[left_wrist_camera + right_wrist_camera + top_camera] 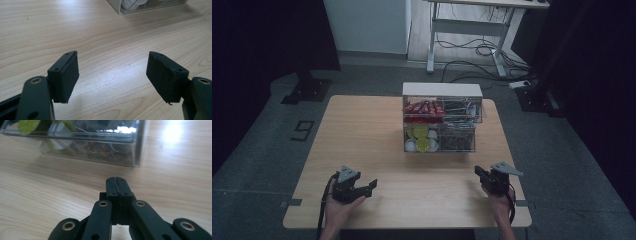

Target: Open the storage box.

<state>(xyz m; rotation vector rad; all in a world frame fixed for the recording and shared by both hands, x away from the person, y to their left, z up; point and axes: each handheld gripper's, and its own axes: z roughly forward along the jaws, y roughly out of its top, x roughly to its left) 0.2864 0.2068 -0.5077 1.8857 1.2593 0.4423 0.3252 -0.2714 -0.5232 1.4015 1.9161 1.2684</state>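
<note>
A light wooden table is seen from the high view, with a grey floor around it.

At the near left of the table, the left gripper is held in the left hand. Its jaws are spread wide apart with nothing between them. This is confirmed in the left gripper view, where the left gripper is shown with bare wood grain between the two black pads. In the same view, a corner of the clear organizer is visible at the far edge, with white round items inside it.

At the far middle of the table stands the clear organizer, well apart from both grippers. Red packets are seen in its upper left compartment and yellow-green and white round items in its lower left; the contents of the right compartments are too dark to identify.

At the near right, the right gripper is held in the right hand. In the right gripper view, the right gripper is shown with jaws pressed together on nothing, pointed toward the clear organizer, whose transparent front wall and near corner are shown at closer range than in the high view.
</note>
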